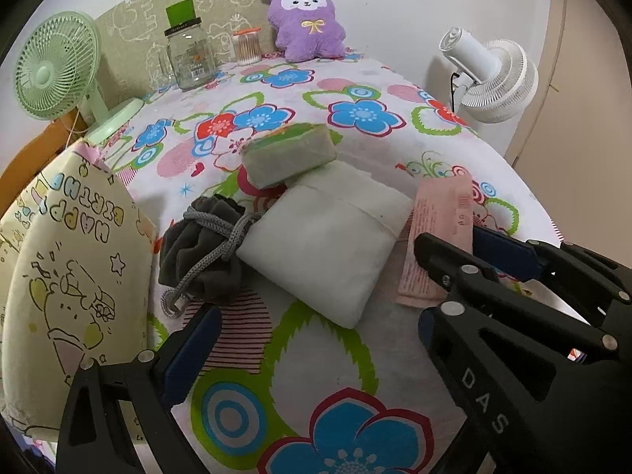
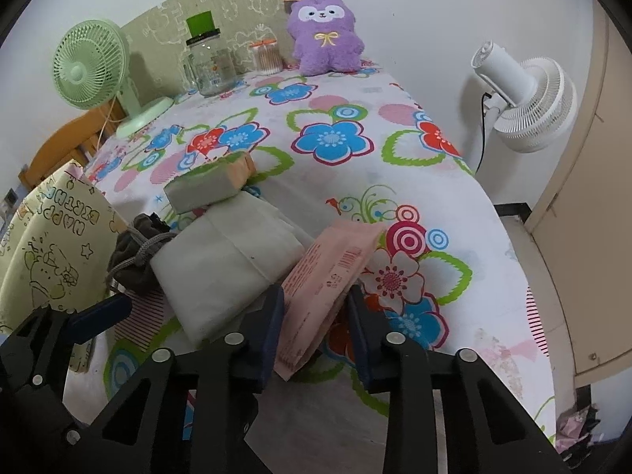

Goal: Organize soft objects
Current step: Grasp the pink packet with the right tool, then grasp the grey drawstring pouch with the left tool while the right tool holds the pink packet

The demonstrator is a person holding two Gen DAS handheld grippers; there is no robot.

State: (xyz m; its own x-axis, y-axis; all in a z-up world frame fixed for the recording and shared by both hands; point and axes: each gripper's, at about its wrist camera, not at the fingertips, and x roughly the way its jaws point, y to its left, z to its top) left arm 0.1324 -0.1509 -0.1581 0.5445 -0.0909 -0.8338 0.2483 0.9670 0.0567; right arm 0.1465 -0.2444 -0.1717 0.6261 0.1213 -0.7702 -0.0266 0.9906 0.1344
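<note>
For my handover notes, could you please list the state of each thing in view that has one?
Right tool: shut on the pink packet.
Left tool: open, empty.
Grey drawstring pouch: cinched shut.
Glass jar: lid on.
Cotton swab jar: lid on.
Gift bag: upright.

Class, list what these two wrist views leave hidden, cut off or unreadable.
- Pink packet: near end hidden by the right hand-held gripper, right wrist view.
- Its small print: too small to read, both views.
- Grey pouch: far side hidden behind the white cloth bag, right wrist view.
- Gift bag: cut off at the left edge, both views.
</note>
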